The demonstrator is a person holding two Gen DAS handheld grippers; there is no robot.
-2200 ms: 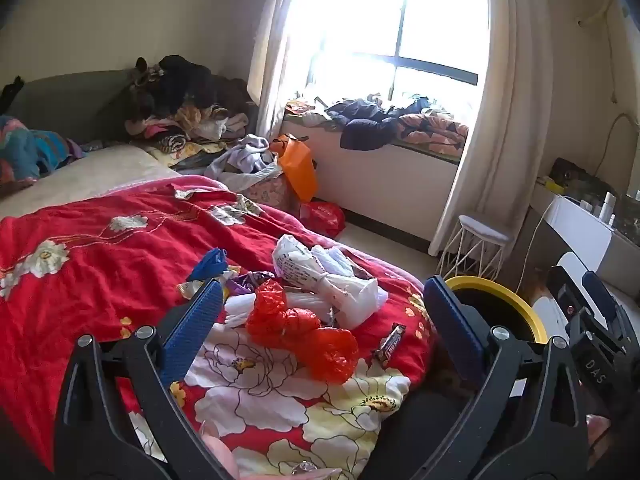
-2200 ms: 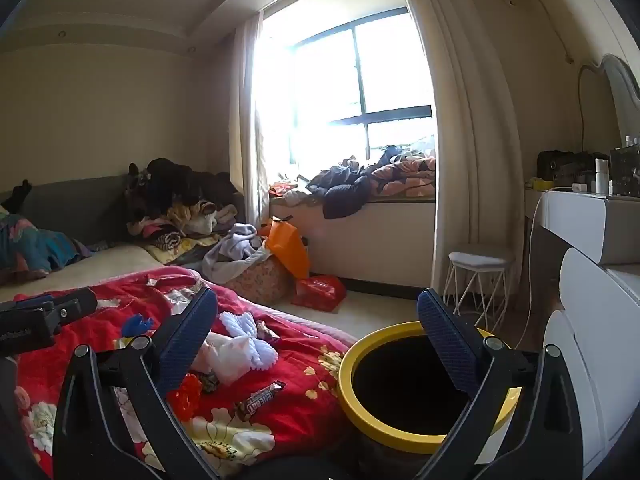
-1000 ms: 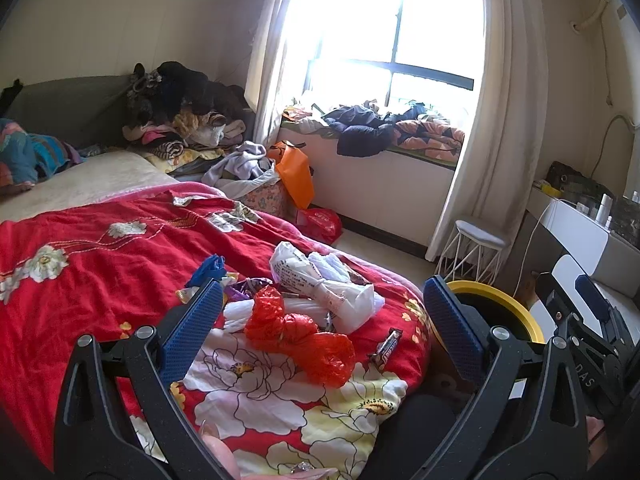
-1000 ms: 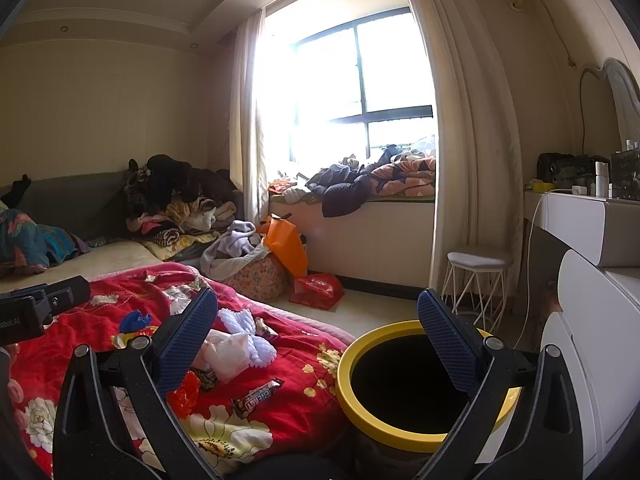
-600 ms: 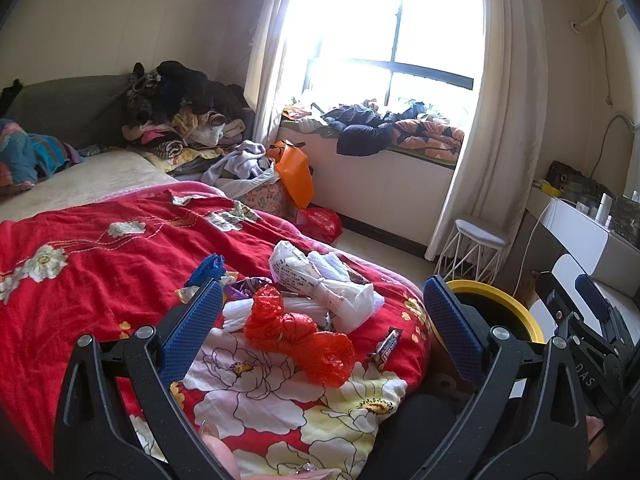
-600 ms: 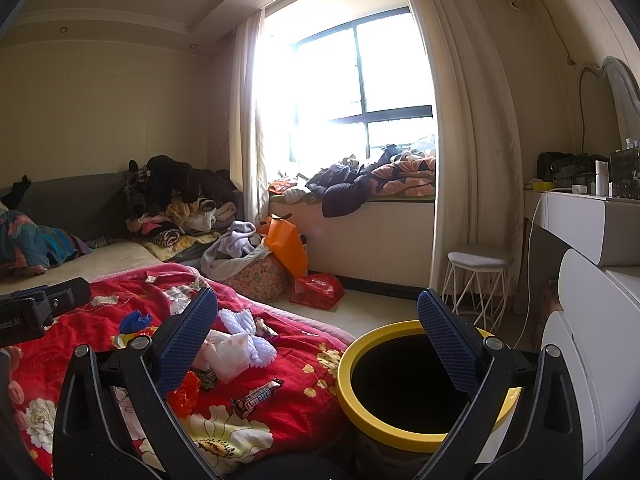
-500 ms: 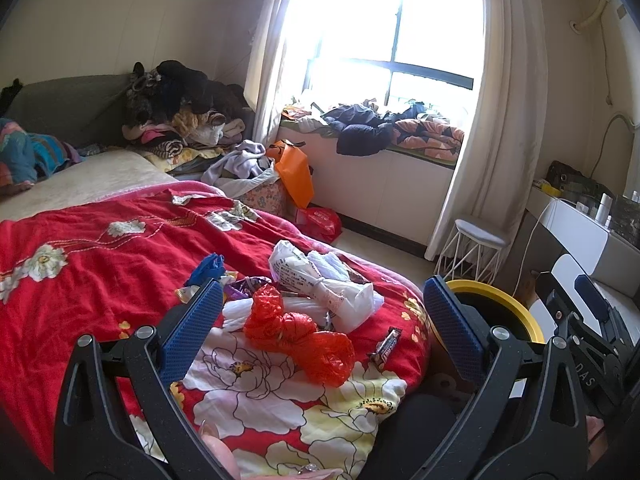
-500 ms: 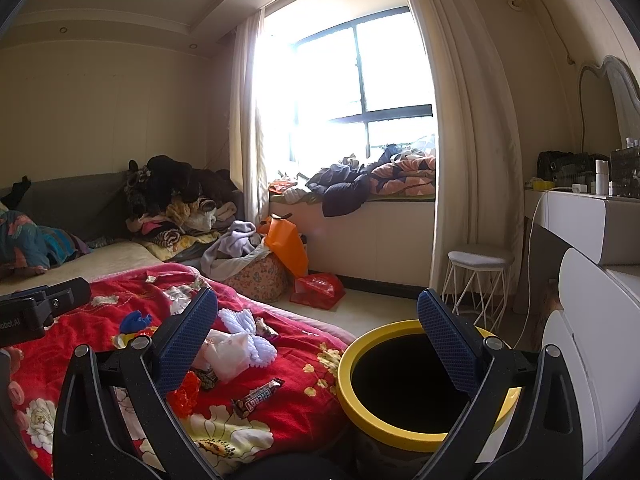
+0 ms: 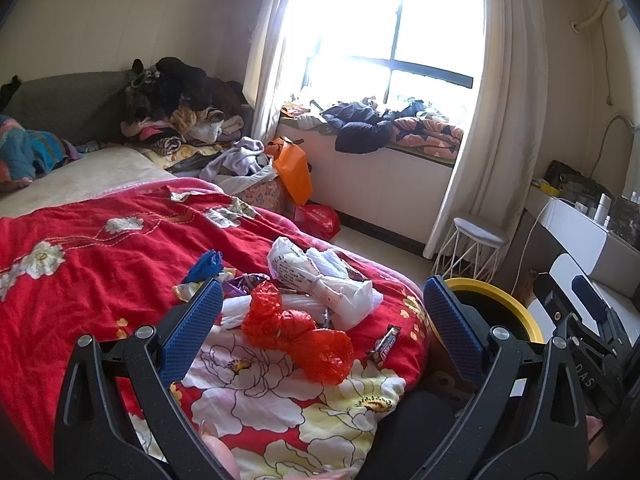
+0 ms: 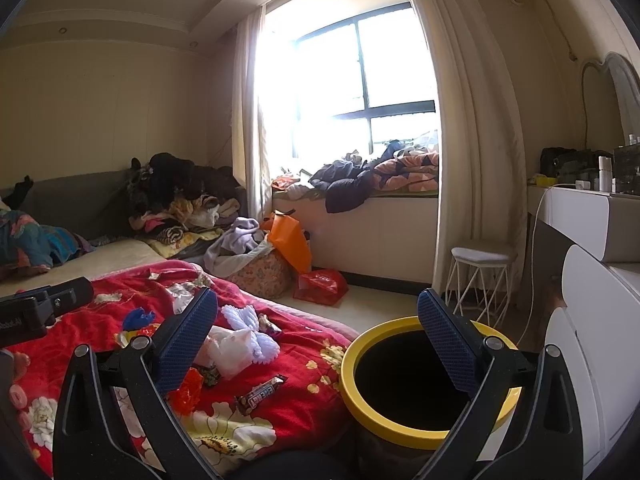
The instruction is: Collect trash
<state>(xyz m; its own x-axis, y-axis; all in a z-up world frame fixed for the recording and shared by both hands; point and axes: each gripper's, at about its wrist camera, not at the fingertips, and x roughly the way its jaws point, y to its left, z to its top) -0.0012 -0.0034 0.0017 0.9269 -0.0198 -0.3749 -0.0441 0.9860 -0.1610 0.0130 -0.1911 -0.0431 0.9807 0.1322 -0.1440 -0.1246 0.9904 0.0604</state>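
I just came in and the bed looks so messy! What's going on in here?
A person is tidying up, holding a gripper in each hand. The left gripper and the right gripper are both open and empty. Trash lies on the red blanket: a crumpled red plastic bag, a white bag and a candy bar wrapper. Beside the bed stands a bin with a yellow rim. Nothing has been picked up yet.

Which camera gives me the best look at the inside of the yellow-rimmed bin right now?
The right wrist view: the yellow-rimmed bin sits low and central between the open right tongs, its whole rim and dark opening visible. In the left wrist view, the left tongs' finger hides most of it, leaving only an arc of rim.
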